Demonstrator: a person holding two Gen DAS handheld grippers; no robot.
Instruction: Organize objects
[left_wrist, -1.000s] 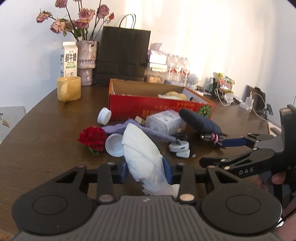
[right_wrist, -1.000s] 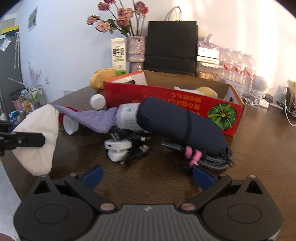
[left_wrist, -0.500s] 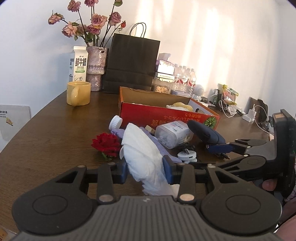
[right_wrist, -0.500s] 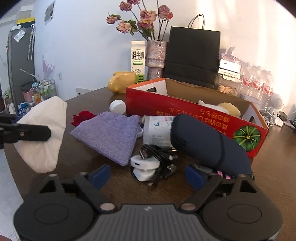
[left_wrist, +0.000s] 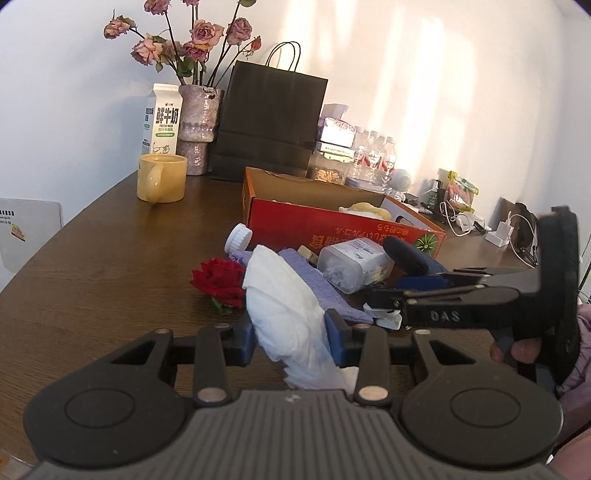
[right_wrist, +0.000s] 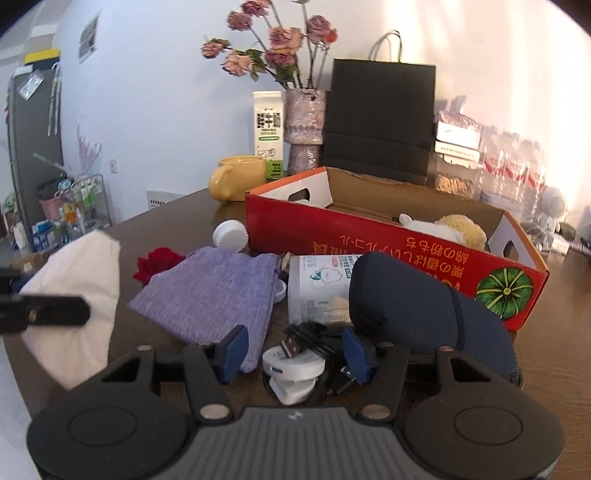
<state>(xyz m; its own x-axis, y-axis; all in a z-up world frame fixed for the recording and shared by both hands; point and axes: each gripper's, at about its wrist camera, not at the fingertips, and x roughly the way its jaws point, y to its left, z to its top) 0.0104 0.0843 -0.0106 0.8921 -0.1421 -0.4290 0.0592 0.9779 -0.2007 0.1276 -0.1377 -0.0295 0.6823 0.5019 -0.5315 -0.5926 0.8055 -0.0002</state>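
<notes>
Tissue (left_wrist: 284, 306) — white, crumpled — clamped in left gripper (left_wrist: 290, 338).

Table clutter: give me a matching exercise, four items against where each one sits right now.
Items
1. white tissue
2. yellow mug
3. white charger
4. plush toy

Places
A. inside the red box
B. between the right gripper pads, jaws closing
C. beside the milk carton
D. clamped in the left gripper

Pairs: 1-D, 2-C, 3-B, 4-A
</notes>
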